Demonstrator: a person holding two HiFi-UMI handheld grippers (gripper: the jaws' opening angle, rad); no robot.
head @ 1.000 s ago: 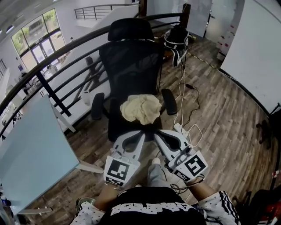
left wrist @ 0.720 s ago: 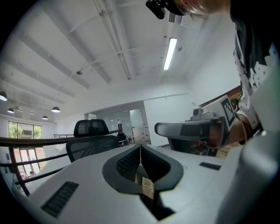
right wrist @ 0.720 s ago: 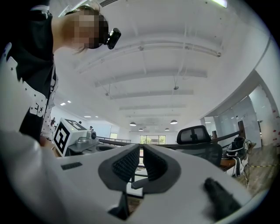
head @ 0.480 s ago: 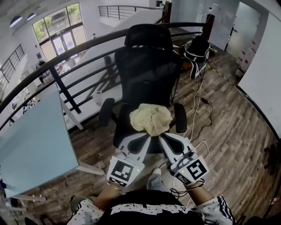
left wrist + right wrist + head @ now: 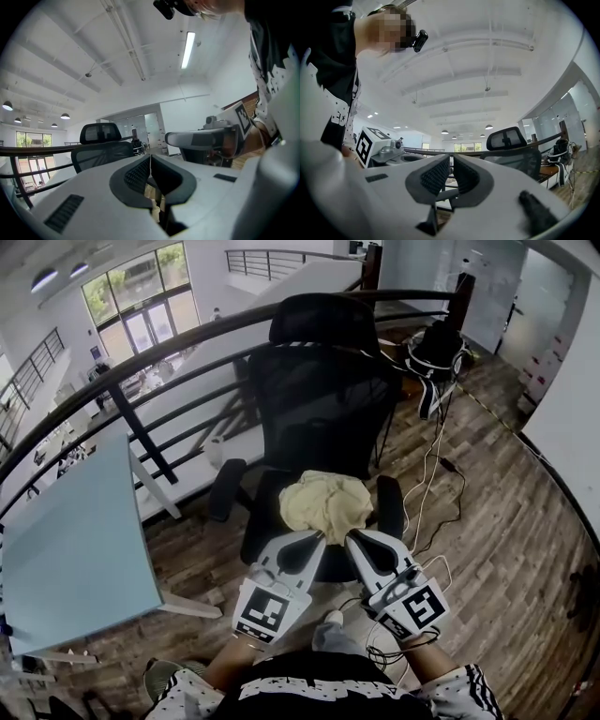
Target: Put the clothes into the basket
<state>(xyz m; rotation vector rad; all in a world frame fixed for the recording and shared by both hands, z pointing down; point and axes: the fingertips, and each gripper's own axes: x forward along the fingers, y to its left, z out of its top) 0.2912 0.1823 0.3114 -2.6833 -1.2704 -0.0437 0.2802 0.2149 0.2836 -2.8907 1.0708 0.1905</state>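
The clothes [image 5: 325, 503] are a pale creamy yellow against the black mesh chair [image 5: 323, 399]. The left gripper [image 5: 317, 538] and right gripper [image 5: 352, 539] are light grey, with dark ribbed fingers [image 5: 136, 176] and black-and-white square markers. The floor [image 5: 497, 502] is brown wood planking, and the surface [image 5: 66, 549] is pale blue.

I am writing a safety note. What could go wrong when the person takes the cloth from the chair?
1. The jaws are together on both the left gripper and the right gripper; unless they open, they may only push the cloth across the chair.
2. The cloth lies crumpled, so a pinch may catch only one fold and it could slip.
3. Cables lie on the floor beside the chair; a foot could catch them.
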